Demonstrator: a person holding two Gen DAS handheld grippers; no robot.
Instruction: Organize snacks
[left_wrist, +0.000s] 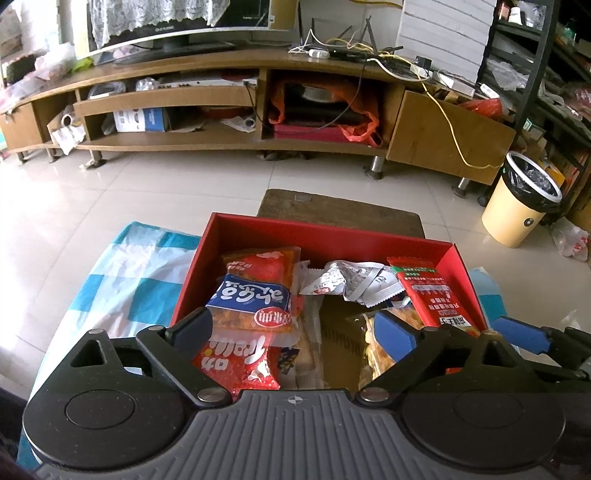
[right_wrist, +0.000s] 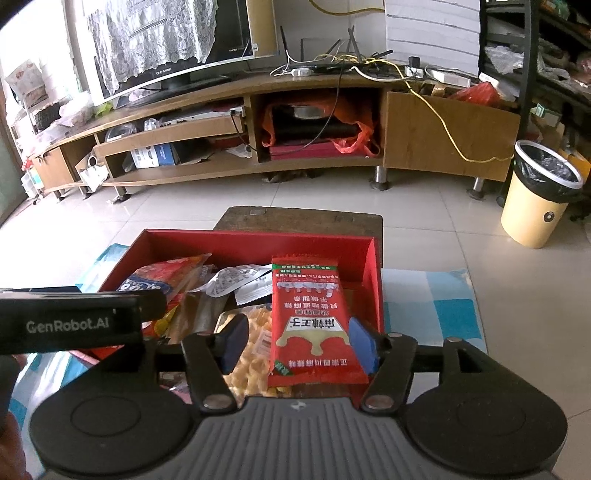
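A red open box (left_wrist: 325, 229) (right_wrist: 258, 236) holds several snack packets. In the left wrist view my left gripper (left_wrist: 293, 330) is open wide over the box's near side, above a blue-and-red packet (left_wrist: 255, 295) and a red packet (left_wrist: 240, 362). A crumpled white wrapper (left_wrist: 351, 280) lies in the middle. My right gripper (right_wrist: 299, 345) is open. A red packet with a green top (right_wrist: 314, 314) lies between its fingers, beside the right blue pad (right_wrist: 364, 345) and clear of the left one. A clear bag of yellow crisps (right_wrist: 255, 343) lies under it.
The box rests on a blue-and-white checked cloth (left_wrist: 122, 280) in front of a dark wooden stool (right_wrist: 295, 218). Across the tiled floor stands a long cluttered TV cabinet (left_wrist: 229, 92). A cream bin (left_wrist: 517, 206) stands at the right.
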